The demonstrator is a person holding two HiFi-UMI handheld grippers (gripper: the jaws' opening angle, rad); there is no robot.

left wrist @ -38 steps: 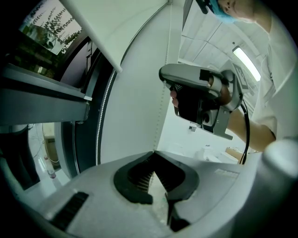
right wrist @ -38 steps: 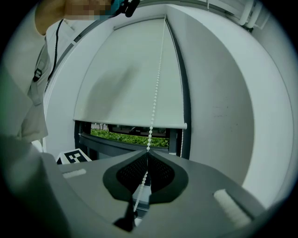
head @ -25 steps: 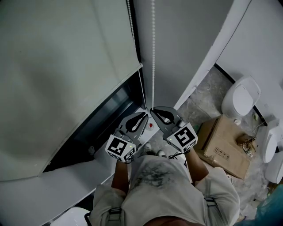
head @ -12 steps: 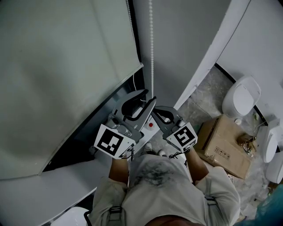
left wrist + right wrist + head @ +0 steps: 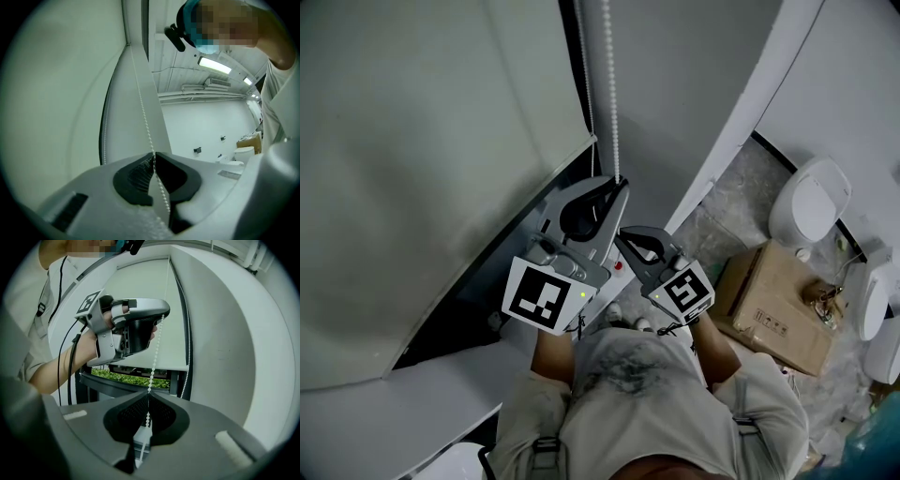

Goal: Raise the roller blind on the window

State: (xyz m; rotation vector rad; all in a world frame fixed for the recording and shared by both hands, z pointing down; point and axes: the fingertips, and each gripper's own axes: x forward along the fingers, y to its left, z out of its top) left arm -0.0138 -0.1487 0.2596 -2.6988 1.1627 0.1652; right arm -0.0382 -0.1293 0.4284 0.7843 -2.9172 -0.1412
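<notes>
roller blind (image 5: 441, 169) hangs beside bead chain (image 5: 610, 112), toilet (image 5: 811, 202) nearby.

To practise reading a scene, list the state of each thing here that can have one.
roller blind, partly lowered, gap left below its bottom edge
bead chain, straight, gripped at two heights
left hand-held gripper, jaws have just been closing, now shut on the bead chain
right hand-held gripper, shut on the bead chain lower down
toilet lid, down
</notes>
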